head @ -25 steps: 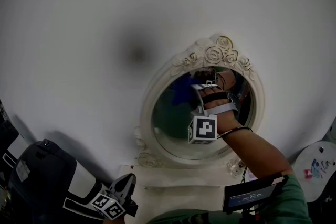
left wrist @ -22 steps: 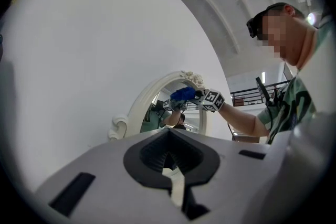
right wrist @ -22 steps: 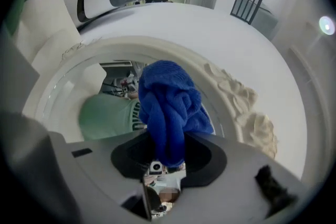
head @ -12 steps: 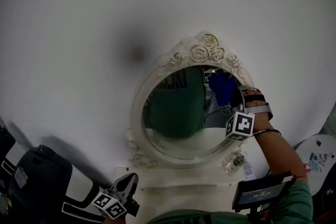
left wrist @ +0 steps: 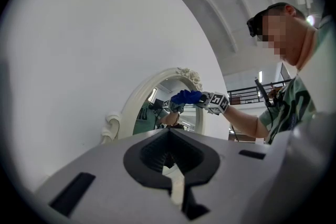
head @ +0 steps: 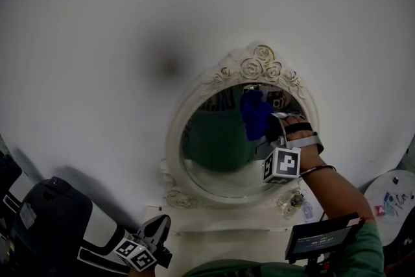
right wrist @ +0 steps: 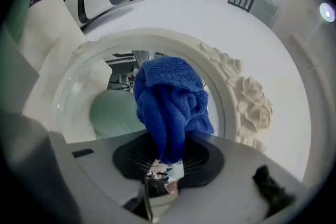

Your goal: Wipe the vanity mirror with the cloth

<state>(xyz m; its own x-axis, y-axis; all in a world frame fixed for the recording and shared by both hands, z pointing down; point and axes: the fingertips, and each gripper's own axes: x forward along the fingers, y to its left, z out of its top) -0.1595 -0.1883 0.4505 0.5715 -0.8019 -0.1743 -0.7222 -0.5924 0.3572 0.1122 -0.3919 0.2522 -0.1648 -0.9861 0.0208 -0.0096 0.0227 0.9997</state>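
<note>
Gripping a blue knitted cloth (right wrist: 170,105), the right gripper (right wrist: 165,157) has its jaws clenched on the lower end of the bundle; the rest stands bunched above the jaws.

Cloth (head: 255,115) position: over the upper right part of the glass of the oval vanity mirror (head: 174,143), just below the rose carvings on the cream frame. From the left gripper view the cloth (left wrist: 186,97) meets its own reflection, so it appears to touch the glass.

Right gripper (head: 268,131) reaches in from the mirror's right side. Its marker cube sits low against the frame's right edge, with the person's hand and forearm (head: 324,185) behind it.

Mirror (right wrist: 247,107): hung on a plain white wall (head: 130,23), frame upright. A narrow white shelf (head: 214,222) runs just below it.

Left gripper (head: 146,244): low at the bottom edge of the head view, well apart from the mirror. Its own view shows the jaws (left wrist: 169,157) drawn together with nothing between them, pointing towards the mirror (left wrist: 130,107) from the left.

A black and white bag (head: 55,224) lies beside the left gripper.
</note>
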